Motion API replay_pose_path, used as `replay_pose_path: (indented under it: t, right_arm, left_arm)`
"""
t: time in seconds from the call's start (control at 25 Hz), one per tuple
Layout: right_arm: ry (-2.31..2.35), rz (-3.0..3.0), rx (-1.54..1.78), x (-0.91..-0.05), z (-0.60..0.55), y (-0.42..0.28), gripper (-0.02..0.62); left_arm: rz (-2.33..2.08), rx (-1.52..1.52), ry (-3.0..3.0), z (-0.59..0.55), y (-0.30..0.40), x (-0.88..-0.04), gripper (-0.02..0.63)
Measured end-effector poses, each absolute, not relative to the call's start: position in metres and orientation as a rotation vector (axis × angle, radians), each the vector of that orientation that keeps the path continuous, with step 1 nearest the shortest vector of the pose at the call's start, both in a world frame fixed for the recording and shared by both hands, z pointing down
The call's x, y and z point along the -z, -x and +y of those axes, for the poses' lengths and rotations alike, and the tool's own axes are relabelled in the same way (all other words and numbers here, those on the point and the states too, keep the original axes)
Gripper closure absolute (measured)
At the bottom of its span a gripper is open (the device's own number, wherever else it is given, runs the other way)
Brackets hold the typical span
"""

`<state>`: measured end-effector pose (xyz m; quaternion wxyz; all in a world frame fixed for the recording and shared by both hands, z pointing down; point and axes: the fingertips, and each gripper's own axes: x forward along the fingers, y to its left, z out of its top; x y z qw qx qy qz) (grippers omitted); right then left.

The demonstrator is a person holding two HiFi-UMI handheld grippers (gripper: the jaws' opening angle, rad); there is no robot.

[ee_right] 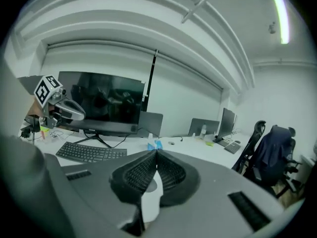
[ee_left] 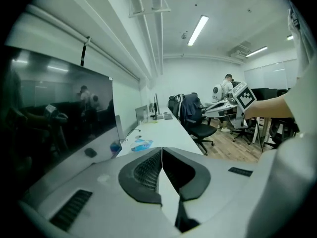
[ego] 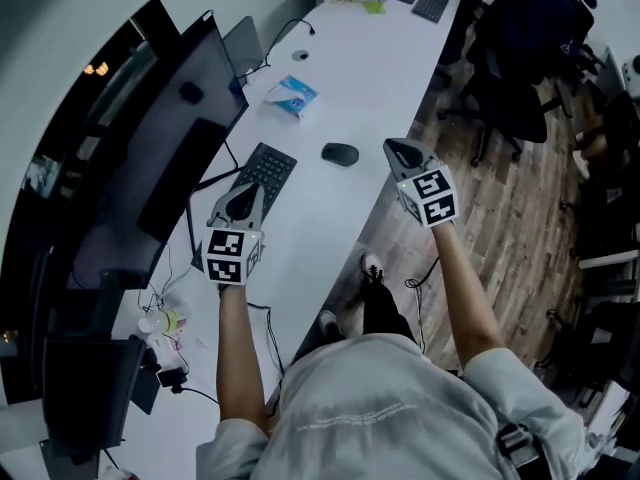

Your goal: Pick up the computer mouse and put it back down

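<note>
Our left gripper [ego: 243, 196] and right gripper [ego: 400, 152] are both closed and empty. The small black oval computer mouse [ego: 340, 154] lies on the long white desk [ego: 330, 78], so the lifting seems not started.

The mouse [ego: 340, 154] lies on the worktop [ego: 340, 68], just right of the keyboard [ego: 262, 173]. The monitor [ego: 170, 158] stands left of the keyboard. A packet [ego: 292, 95] lies behind them. Chairs [ego: 520, 38] stand right of the worktop.
</note>
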<state>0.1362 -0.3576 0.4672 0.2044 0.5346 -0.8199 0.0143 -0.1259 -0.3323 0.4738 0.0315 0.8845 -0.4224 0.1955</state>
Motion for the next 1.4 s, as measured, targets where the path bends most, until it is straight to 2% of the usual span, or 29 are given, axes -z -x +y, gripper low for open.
replay_pose_path:
  t: [0.32,0.72,1.4]
  right_arm:
    - [-1.546,-2.276,0.114,-0.398,-0.283,-0.134,0.594]
    - [-1.624,-2.209,0.233,-0.358,-0.216,-0.137,0.594]
    - [-1.679,-2.257,0.341,-0.302,-0.14,-0.114,0.594]
  left_arm:
    - [-1.3,-0.48,-2.864,-0.292,0.118,-0.416,0.592]
    - [-1.282,-0.372,-2.98,-0.233,0.109,-0.367,0.592]
    - [-1.272,-0.287,-3.062,-0.183,0.113,-0.333,0.592]
